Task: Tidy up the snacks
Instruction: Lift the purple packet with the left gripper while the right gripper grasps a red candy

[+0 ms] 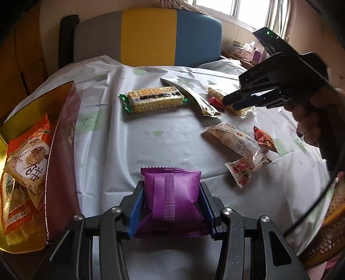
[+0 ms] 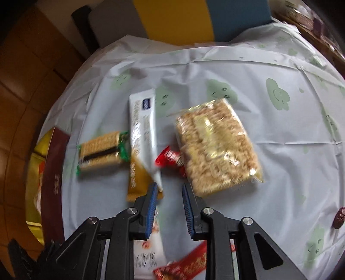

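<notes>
Box (image 1: 62,137) at my L, maroon wall, gold inside: holds orange and pale cake pkts (image 1: 28,163), piled. L gripper (image 1: 171,186) clamps the purple pkt (image 1: 172,193) by its sides, just R of the box. R gripper (image 2: 168,187) pinched near-closed on nothing, over loose snacks. White tablecloth (image 1: 138,137) w/ green prints; wafer pack (image 1: 154,100) mid-table. Tri-colour chair (image 1: 148,36) behind, window (image 1: 237,8) top R.
</notes>
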`<state>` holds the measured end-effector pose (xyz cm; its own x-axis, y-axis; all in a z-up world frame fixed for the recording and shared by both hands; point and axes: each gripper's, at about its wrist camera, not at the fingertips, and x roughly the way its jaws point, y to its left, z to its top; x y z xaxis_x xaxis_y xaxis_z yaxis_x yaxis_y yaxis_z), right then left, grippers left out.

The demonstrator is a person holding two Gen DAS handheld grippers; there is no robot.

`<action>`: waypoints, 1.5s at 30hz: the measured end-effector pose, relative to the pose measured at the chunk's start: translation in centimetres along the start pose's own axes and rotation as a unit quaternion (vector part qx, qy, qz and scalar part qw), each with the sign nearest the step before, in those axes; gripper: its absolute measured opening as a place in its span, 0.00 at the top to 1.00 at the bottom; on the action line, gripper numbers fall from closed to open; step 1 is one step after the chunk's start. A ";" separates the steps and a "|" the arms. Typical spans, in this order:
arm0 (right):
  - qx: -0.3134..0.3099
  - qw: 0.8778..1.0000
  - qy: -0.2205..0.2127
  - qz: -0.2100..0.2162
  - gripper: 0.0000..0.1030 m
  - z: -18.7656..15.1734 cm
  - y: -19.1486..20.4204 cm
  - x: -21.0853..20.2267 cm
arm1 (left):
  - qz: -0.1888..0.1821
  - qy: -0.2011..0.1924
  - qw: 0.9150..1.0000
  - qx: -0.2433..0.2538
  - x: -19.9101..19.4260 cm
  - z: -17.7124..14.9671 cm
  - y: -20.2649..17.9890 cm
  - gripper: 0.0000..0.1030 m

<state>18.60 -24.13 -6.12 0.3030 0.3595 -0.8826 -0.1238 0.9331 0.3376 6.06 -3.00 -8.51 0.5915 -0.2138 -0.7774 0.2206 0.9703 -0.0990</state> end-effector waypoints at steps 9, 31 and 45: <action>-0.005 1.000 -0.021 0.001 0.70 0.7 -1.3 -0.4 | 0.001 -0.002 1.000 -0.001 0.1 -0.1 0.1 0.53; -0.103 0.992 -0.006 -0.078 0.75 1.5 2.2 3.2 | -0.002 -0.003 1.000 -0.002 0.1 -0.1 0.2 0.52; -0.100 0.989 -0.002 -0.106 0.75 -1.2 1.0 2.2 | -0.014 0.003 1.000 -0.010 -0.9 0.9 0.6 0.59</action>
<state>18.02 -22.44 -8.07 0.3463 0.1566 -0.9250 -0.2410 0.9677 0.0736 6.33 -2.36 -7.35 0.5806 -0.2412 -0.7776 0.2225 0.9658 -0.1335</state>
